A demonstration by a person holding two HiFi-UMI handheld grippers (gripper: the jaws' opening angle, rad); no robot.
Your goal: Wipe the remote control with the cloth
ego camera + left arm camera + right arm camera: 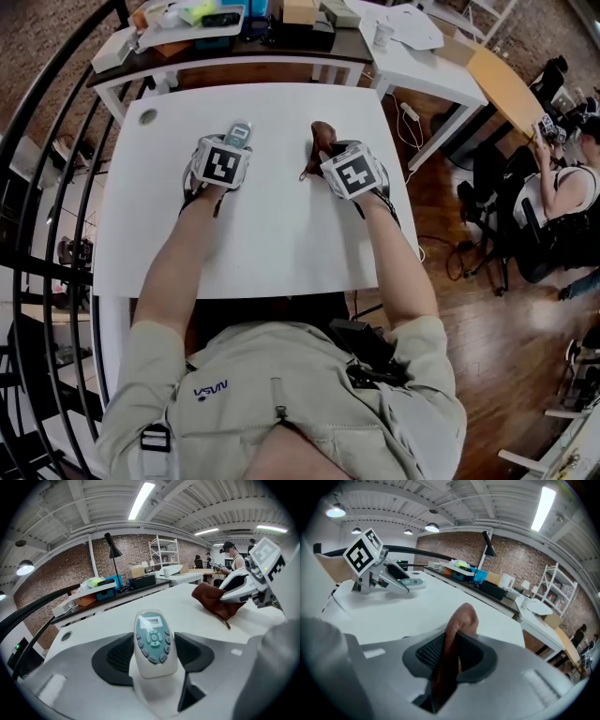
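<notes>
- Left gripper (pixel 153 652): fingers (pixel 117 656) part-way apart and clamped on the remote control (pixel 151 638), one pad on each long side of its lower body.
- Remote control: white casing, blue-grey keypad and small display facing up. The display end sticks out past the fingertips; the bottom end sits back between the pads.
- Right gripper (pixel 451 657): fingers (pixel 431 651) almost together, pinching the cloth (pixel 461 619).
- Cloth: brown, folded. It runs up through the narrow gap between the pads, and a rounded bunch stands out beyond the fingertips.
- Head view: both grippers are over the far half of the white table (pixel 272 239), tips pointing away from the person and angled down.
- The cloth hangs to the right of the left fingertips, clear of the remote control; bare table top lies between the two tips.
- Contact between remote control or cloth and the table top: cannot tell.
- Beyond both sets of fingertips: a dark cluttered desk (pixel 281 49) behind the table's far edge.
</notes>
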